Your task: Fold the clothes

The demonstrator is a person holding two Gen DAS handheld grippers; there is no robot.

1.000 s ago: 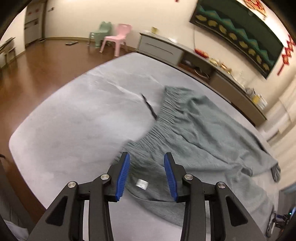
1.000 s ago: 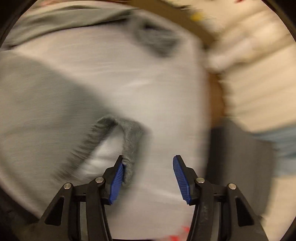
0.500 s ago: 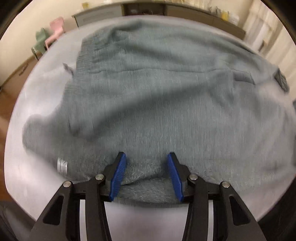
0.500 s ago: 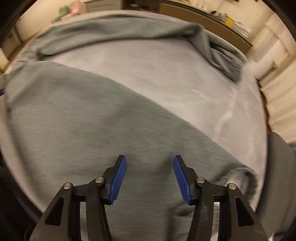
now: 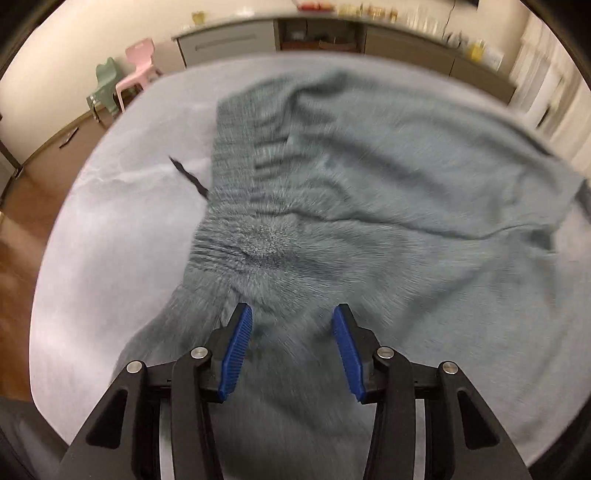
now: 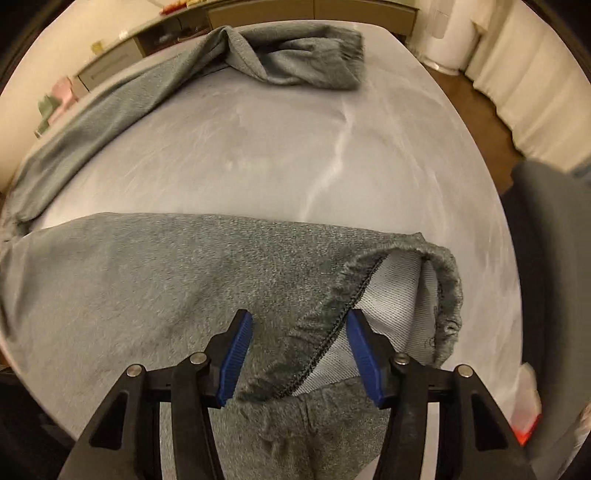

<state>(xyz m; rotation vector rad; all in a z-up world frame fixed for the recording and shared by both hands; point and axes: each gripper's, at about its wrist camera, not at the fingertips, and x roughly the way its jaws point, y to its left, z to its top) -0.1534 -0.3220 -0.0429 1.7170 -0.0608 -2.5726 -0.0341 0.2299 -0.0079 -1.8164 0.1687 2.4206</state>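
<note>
Grey-green sweatpants lie spread on the pale grey table. Their ribbed waistband runs down the left of the left wrist view, with a black drawstring poking out. My left gripper is open, low over the cloth near the waistband's near end. In the right wrist view the near leg lies across the table; its cuff gapes and shows pale lining. My right gripper is open, with the cuff's hem between its pads. The far leg lies bunched at the table's back.
A long low cabinet lines the far wall, with pink and green small chairs at the left on a wood floor. Cream curtains hang at the right. A dark grey shape stands beside the table's right edge.
Both views have swung. The left gripper now looks at the waistband from farther back. The right gripper has shifted along the near leg to its cuff. Both stay open.
</note>
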